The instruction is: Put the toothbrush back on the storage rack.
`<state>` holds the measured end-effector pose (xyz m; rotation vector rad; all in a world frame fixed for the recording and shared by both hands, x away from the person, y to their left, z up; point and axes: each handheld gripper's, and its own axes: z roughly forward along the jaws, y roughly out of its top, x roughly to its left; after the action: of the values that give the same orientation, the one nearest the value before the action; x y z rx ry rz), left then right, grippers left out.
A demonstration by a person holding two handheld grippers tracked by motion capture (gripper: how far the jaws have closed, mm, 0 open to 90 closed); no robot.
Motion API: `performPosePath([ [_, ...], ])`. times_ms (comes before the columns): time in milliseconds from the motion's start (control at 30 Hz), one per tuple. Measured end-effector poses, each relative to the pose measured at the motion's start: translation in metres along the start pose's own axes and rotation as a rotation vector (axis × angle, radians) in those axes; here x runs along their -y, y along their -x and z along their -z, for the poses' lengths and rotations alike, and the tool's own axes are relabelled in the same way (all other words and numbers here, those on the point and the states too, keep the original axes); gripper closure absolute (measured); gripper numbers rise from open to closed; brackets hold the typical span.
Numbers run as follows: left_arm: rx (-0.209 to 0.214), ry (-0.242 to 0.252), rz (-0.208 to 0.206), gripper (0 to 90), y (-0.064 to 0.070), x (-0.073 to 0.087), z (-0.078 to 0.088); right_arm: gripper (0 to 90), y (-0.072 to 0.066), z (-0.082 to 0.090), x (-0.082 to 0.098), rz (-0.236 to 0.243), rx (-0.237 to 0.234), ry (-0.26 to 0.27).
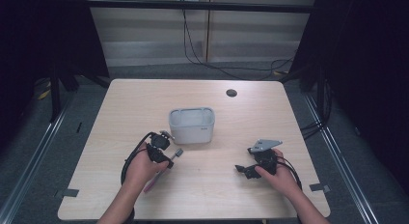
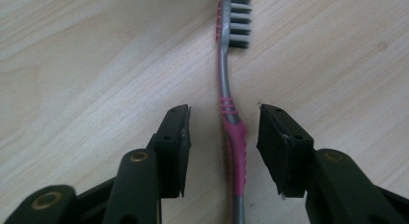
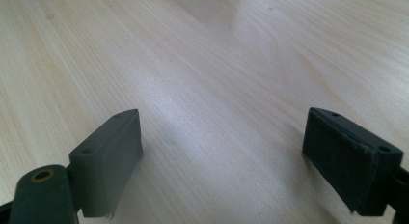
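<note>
A toothbrush (image 2: 232, 132) with a pink and grey handle lies flat on the wooden table, its dark bristle head (image 2: 238, 21) pointing away from the jaws. My left gripper (image 2: 223, 119) is open, one jaw on each side of the pink grip, neither touching it. In the high view the left gripper (image 1: 161, 149) is held low just in front of a grey basket (image 1: 191, 125), with the toothbrush (image 1: 177, 154) poking out toward the basket. My right gripper (image 3: 221, 137) is open over bare wood. It sits at the table's right front (image 1: 248, 170).
A round cable hole (image 1: 231, 92) marks the back of the table (image 1: 144, 98). Cables trail across the floor behind. Dark curtains close both sides. Tape marks sit near the front corners.
</note>
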<state>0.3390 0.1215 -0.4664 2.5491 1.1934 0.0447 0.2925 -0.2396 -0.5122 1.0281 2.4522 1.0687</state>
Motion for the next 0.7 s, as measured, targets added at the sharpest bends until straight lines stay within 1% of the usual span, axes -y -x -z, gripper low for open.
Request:
performPosePath([
  [67,-0.007,-0.004,-0.004,56.6,0.001,-0.002,-0.002,13.2,0.0,0.0,0.0,0.0,0.0,0.0],
  [100,-0.004,-0.004,-0.002,57.3,0.001,-0.002,-0.002,13.2,0.0,0.0,0.0,0.0,0.0,0.0],
  [167,0.004,-0.019,0.005,60.7,0.002,-0.004,-0.003,13.2,0.0,0.0,0.0,0.0,0.0,0.0],
  [233,-0.001,-0.02,0.008,61.3,0.004,-0.005,-0.004,13.2,0.0,0.0,0.0,0.0,0.0,0.0],
  [300,-0.006,-0.034,0.009,62.1,0.005,-0.007,-0.004,13.2,0.0,0.0,0.0,0.001,0.0,0.0],
  [333,-0.008,-0.03,0.006,62.4,0.005,-0.008,-0.004,13.2,0.0,0.0,0.0,0.0,0.0,0.0],
  [367,-0.002,-0.045,0.004,63.4,0.006,-0.008,-0.004,13.2,0.0,0.0,0.0,0.0,0.0,0.0],
  [400,-0.006,-0.039,-0.002,65.0,0.007,-0.009,-0.005,13.2,0.0,0.0,0.0,0.001,0.0,0.0],
  [433,-0.014,-0.045,-0.005,66.7,0.008,-0.01,-0.005,13.2,0.0,0.0,0.0,0.001,0.0,0.0],
  [500,-0.033,-0.065,-0.022,72.9,0.01,-0.011,-0.005,13.2,0.0,0.0,0.0,0.001,0.0,0.0],
  [533,-0.029,-0.072,-0.013,76.4,0.011,-0.011,-0.005,13.2,0.0,0.0,0.0,0.0,0.001,0.0],
  [567,-0.031,-0.079,-0.014,78.8,0.012,-0.012,-0.005,13.2,0.0,0.0,0.0,0.001,0.0,0.0],
  [600,-0.042,-0.077,-0.018,79.8,0.012,-0.012,-0.006,13.2,0.0,0.0,0.0,0.001,0.0,0.0],
  [633,-0.043,-0.084,-0.018,80.3,0.012,-0.012,-0.005,13.2,0.0,0.0,0.0,0.001,0.001,0.0],
  [667,-0.04,-0.086,-0.028,80.5,0.012,-0.013,-0.005,13.3,0.0,0.0,0.0,0.002,0.003,-0.002],
  [700,-0.031,-0.081,-0.011,80.5,0.012,-0.012,-0.005,13.2,0.0,0.0,0.0,0.002,0.003,-0.002],
])
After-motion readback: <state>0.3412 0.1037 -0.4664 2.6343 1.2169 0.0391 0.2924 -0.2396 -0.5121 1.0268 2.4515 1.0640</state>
